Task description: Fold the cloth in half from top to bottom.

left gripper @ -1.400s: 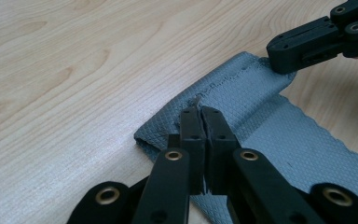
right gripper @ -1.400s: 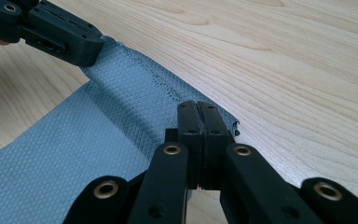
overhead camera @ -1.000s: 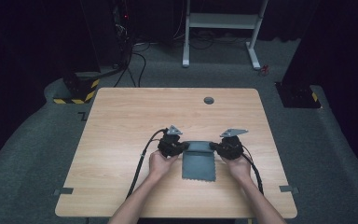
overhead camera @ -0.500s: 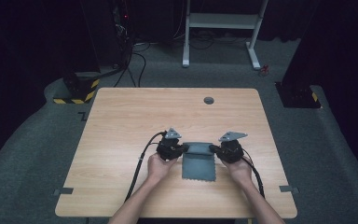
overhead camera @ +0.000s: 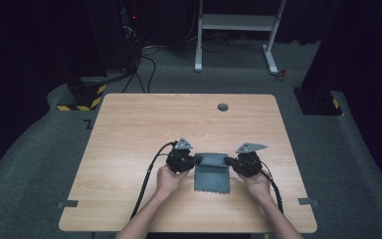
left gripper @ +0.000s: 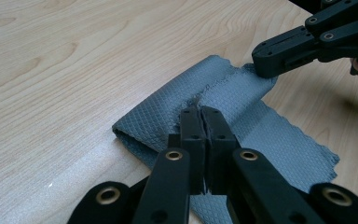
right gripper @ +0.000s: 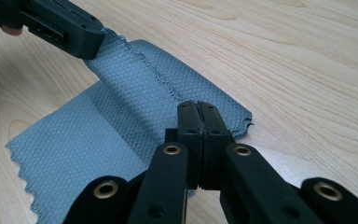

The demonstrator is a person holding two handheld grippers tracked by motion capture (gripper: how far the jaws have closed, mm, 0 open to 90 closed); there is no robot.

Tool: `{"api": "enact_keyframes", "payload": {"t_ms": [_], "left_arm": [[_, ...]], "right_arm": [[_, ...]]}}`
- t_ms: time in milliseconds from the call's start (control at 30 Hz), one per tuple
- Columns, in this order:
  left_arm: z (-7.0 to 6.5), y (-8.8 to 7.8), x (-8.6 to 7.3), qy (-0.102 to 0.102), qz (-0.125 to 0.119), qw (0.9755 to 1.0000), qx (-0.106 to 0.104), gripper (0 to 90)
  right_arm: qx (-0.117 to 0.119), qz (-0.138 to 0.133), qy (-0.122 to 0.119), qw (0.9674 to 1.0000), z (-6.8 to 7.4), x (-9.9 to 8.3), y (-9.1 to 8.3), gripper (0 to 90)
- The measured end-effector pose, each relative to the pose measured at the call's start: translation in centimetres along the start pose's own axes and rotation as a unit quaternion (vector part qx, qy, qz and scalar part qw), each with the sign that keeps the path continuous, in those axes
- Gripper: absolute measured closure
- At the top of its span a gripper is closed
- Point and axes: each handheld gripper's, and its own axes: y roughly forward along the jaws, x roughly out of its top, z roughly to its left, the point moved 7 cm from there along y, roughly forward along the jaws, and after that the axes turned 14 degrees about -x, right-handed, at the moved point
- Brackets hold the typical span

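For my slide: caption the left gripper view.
Left gripper shut on folded grey cloth; right gripper pinches its far edge.

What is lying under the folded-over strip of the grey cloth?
Under the folded strip of the grey cloth lies the cloth's own lower layer, spread on the wooden table. Both grippers, left and right, pinch the strip's edge. What the fold covers cannot be seen.

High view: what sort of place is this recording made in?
Probably a lab or recording studio: a bare wooden table on grey carpet, dark curtains around it, and cables on the floor near a white desk frame.
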Motion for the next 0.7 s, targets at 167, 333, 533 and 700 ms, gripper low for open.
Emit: {"api": "enact_keyframes", "payload": {"t_ms": [167,333,533,700], "left_arm": [[-0.2,-0.1,-0.3,0.002,0.006,1.0,0.006,88.2],[-0.6,-0.3,-0.7,0.003,0.004,1.0,0.002,88.2],[-0.9,-0.3,-1.0,0.004,0.01,0.9999,0.003,88.2],[-1.5,-0.3,-1.2,0.009,0.015,0.9998,0.001,88.2]], "right_arm": [[0.004,-0.005,-0.008,0.9999,0.2,0.0,-0.4,89.6],[0.009,-0.007,-0.013,0.9999,0.6,-0.3,-0.8,89.6],[0.011,-0.005,-0.017,0.9998,1.0,-0.6,-1.0,89.6],[0.013,-0.006,-0.016,0.9998,1.0,-1.0,-1.2,89.6]]}}
